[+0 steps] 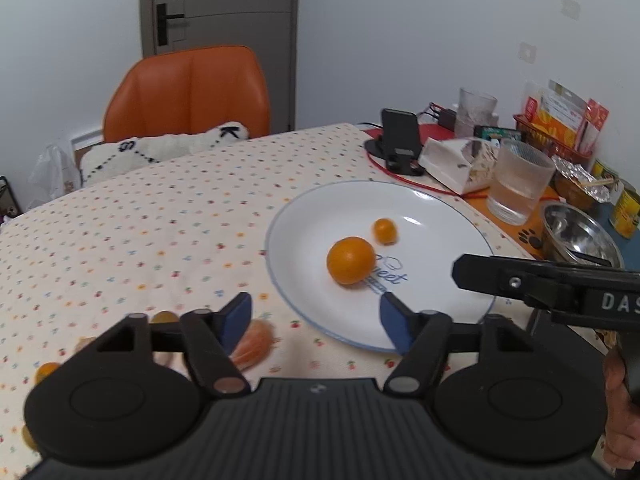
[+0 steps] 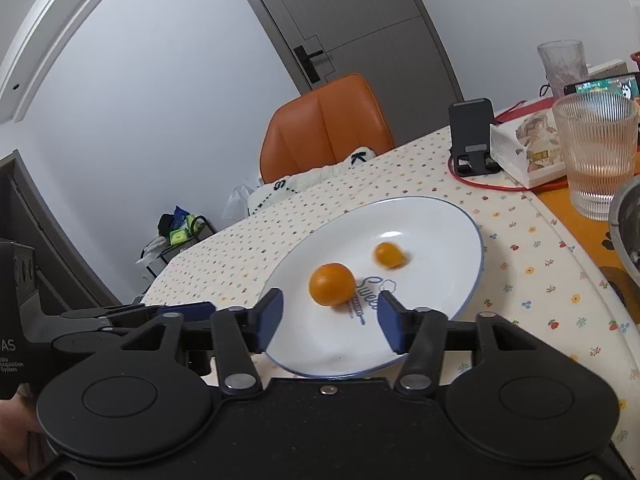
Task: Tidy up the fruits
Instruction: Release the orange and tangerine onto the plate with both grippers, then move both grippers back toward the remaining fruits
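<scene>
Two oranges, a large orange (image 1: 351, 260) and a small orange (image 1: 385, 231), sit apart on the white plate (image 1: 440, 216); left tongs (image 1: 316, 322) and right tongs (image 2: 330, 322) hover level at its near rim, both spread wide, empty

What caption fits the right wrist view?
Open right gripper above white blue-rimmed plate holding a large round orange and small orange fruit.

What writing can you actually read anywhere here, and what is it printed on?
"Swee": blue script on the white plate, partly hidden by the orange; the small line beneath is blurred.
"DAS": right gripper body.
"K" and "S": white cushion.
"Acquisition System": left gripper body, small.
Snack packets and cans: unreadable.
</scene>
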